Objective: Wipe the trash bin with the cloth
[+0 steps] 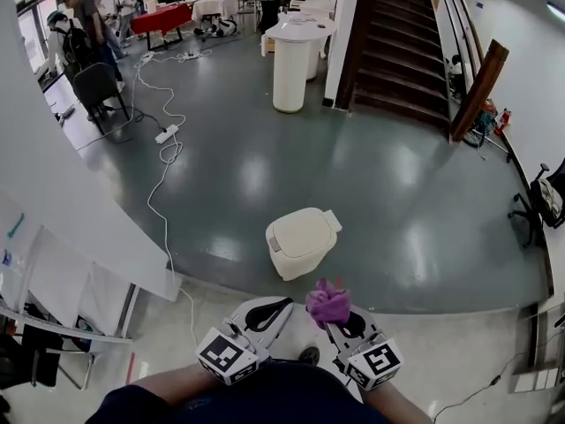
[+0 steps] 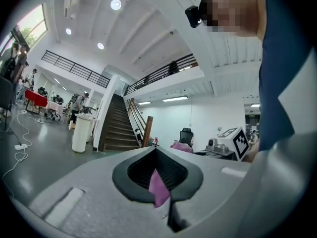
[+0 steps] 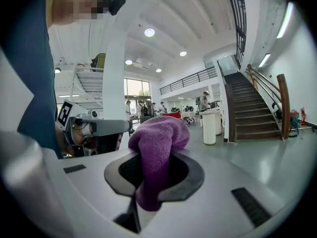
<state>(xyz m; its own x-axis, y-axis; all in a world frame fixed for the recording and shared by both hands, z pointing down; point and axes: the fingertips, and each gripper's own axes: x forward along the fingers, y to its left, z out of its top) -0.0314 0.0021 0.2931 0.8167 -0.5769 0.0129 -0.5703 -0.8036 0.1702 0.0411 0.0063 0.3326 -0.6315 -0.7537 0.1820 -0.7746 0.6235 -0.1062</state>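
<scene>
- The trash bin (image 1: 298,239), cream-coloured with its lid down, stands by itself on the glossy grey floor (image 1: 406,210). Neither claw touches it.
- The right claw (image 3: 148,180) is clenched on a purple cloth (image 1: 327,302). The cloth bunches up in a lump above the jaw tips, and a shorter end hangs below them (the right gripper view shows a looped, towel-like weave).
- In the head view the cloth is on the near side of the trash bin, a little to its right and apart from it.
- The left claw (image 2: 157,171) is also clenched, its jaws together. A thin pink sliver (image 2: 159,188) is caught in the seam between them, and I cannot tell what it is.
- The left claw is on the near side of the trash bin too, slightly to its left. It is held just beside the right claw, close to the person's body.
- Well beyond the trash bin, a white cylindrical stand (image 1: 291,69) stands next to the foot of a dark staircase (image 1: 397,42).
- Left of the trash bin, a white cable (image 1: 157,203) snakes across the floor to a power strip (image 1: 166,134).
- Far beyond the trash bin to the left, several people stand near a red-covered table (image 1: 161,16).
- Well to the right of the trash bin, a black office chair (image 1: 546,197) sits at the edge of the view.
</scene>
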